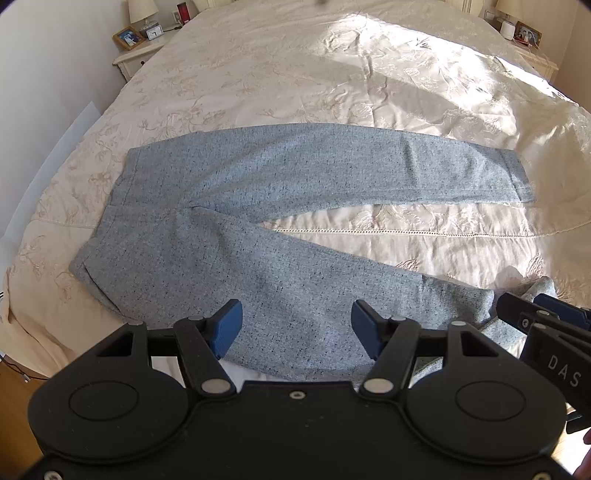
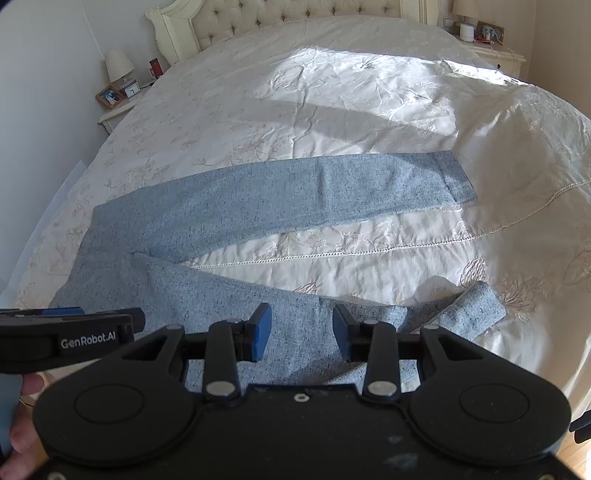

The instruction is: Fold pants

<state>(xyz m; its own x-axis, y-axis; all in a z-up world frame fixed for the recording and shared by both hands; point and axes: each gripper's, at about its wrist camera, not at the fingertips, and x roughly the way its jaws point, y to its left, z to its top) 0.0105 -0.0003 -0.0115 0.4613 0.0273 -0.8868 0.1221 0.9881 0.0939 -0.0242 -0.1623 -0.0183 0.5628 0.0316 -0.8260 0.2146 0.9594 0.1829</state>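
Grey-blue speckled pants (image 1: 236, 206) lie flat on the bed, waistband to the left and legs running right. The far leg (image 2: 295, 192) is straight. The near leg (image 2: 229, 302) slants toward me, and its cuff end (image 2: 469, 306) is bunched and turned back. My left gripper (image 1: 297, 321) hovers open over the near leg's thigh with nothing between its blue pads. My right gripper (image 2: 302, 332) stands open over the same leg farther right, also with nothing between its pads. Each gripper shows in the other's view: the right gripper (image 1: 535, 317) at the right edge and the left gripper (image 2: 74, 325) at the left.
The cream embroidered bedspread (image 1: 332, 74) covers the whole bed, with sunlight across its far half. Nightstands with a lamp (image 2: 118, 66), a clock and photo frames flank a tufted headboard (image 2: 280, 14). A person's fingers (image 2: 22, 435) hold the left handle. Wooden floor shows at the corners.
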